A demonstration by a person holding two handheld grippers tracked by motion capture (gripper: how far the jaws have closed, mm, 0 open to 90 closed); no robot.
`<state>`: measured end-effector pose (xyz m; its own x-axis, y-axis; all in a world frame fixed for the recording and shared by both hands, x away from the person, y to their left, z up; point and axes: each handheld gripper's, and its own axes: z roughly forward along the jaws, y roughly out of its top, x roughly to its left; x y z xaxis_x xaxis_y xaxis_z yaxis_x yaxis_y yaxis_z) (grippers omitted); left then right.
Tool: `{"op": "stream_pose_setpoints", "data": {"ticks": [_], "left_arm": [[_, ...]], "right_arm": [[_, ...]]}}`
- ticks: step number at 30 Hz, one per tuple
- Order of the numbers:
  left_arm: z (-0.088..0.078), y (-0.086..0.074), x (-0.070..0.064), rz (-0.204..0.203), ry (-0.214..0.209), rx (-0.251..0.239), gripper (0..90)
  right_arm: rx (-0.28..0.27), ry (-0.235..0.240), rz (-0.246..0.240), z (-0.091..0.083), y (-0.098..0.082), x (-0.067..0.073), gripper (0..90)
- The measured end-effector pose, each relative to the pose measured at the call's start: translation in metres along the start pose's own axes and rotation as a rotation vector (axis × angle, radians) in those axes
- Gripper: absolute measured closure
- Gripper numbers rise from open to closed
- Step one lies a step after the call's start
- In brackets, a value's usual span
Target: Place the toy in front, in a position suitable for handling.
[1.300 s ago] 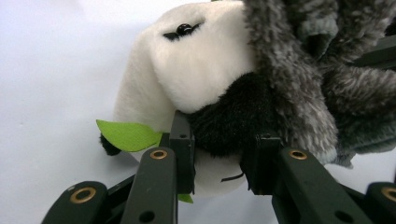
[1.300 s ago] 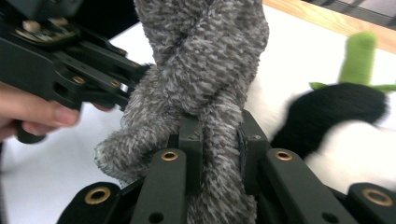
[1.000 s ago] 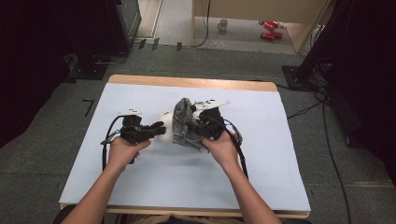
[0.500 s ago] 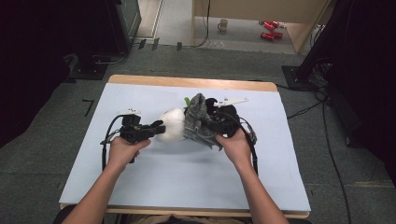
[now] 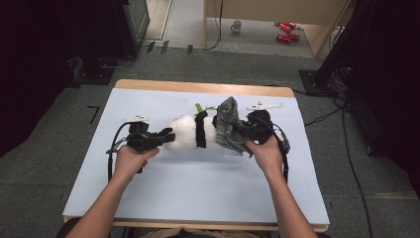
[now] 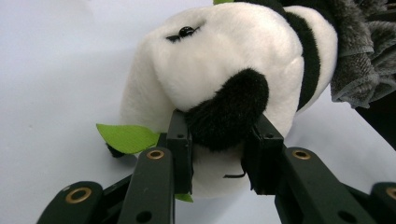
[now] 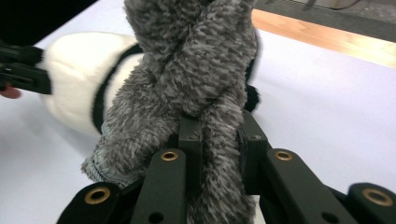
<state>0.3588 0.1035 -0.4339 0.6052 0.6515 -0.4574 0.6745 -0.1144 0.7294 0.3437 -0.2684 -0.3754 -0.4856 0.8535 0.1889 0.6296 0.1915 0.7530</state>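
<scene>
Left tool [image 5: 166, 136] clamped; right tool [image 5: 236, 131] clamped; forearms apart.

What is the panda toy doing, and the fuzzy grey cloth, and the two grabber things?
panda toy: lying on its side on the table, one black ear pinched.
grey cloth: bunched up over the panda's far end, lifted off the table.
left gripper: shut on the panda's black ear.
right gripper: shut on a fold of the grey cloth.
green leaf: lying flat beside the panda's head.
table: covered with a pale sheet.
</scene>
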Motion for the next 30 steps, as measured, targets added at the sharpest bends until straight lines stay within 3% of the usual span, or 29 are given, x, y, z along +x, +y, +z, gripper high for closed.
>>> {"op": "stream_pose_setpoints", "data": {"ticks": [4,7,13,14,15,18,23,30], "left_arm": [[0.000,0.000,0.002,-0.016,-0.002,-0.002,67.2],[0.000,0.000,0.002,-0.016,0.001,-0.001,67.3],[0.000,0.001,0.001,-0.014,0.005,0.003,67.2],[0.000,0.000,0.000,-0.017,0.005,-0.001,67.2],[0.000,0.000,0.000,-0.011,0.006,0.001,67.2],[0.000,0.000,-0.001,-0.011,0.007,-0.001,67.2],[0.000,0.000,-0.001,-0.010,0.007,-0.002,67.2],[0.000,0.000,-0.001,-0.006,0.006,0.000,67.2]], "right_arm": [[0.000,-0.017,0.023,-0.007,0.000,-0.007,76.9],[-0.029,-0.004,0.038,-0.019,0.005,-0.006,76.9],[-0.093,0.070,0.005,-0.034,0.027,0.017,77.0],[-0.098,0.113,-0.003,-0.030,0.033,0.027,77.0],[-0.098,0.113,-0.003,-0.030,0.033,0.027,77.0],[-0.090,0.149,-0.034,-0.017,0.041,0.046,76.9],[-0.041,0.206,-0.089,0.016,0.045,0.077,76.9],[0.016,0.259,-0.098,0.058,0.041,0.107,77.0]]}}
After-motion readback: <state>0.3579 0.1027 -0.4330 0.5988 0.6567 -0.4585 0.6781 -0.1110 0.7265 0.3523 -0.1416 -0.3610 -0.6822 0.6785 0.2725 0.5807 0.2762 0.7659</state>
